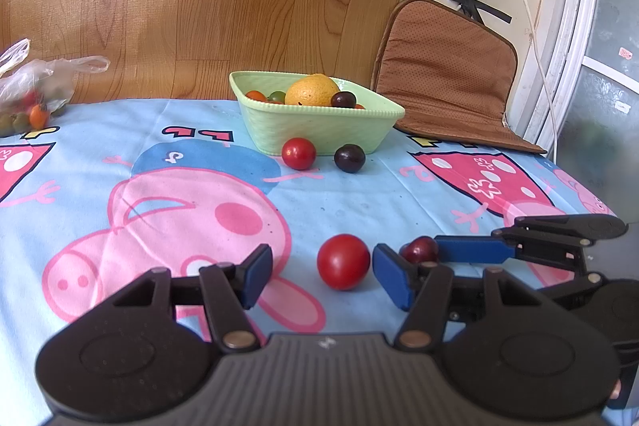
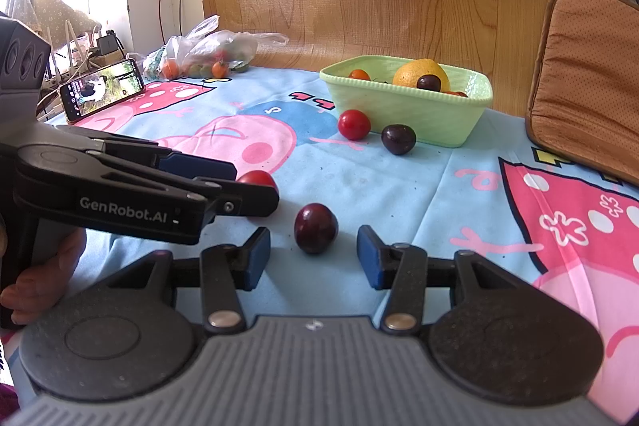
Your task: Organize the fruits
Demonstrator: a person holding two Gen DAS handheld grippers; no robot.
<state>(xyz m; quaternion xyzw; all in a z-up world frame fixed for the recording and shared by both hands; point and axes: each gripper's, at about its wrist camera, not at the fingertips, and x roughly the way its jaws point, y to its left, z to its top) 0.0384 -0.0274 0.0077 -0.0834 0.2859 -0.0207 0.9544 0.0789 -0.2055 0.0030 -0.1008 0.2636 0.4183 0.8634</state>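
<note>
left tool (image 1: 322,268) jaws apart, red tomato (image 1: 343,261) between, untouched | right tool (image 2: 313,253) jaws apart, dark plum (image 2: 315,228) between, untouched | both fruits on tabletop (image 1: 359,198) | green basket (image 1: 319,130) behind

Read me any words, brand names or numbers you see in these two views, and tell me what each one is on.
"GenRobot.AI": white lettering on the black side of the left tool, seen from the right wrist view.
Phone screen: small status text, too small to read.
Blue cartoon tablecloth: pink and yellow block letters at the far edge, upside down and partly covered, not readable.
Red tag on the window glass: blurred.
</note>
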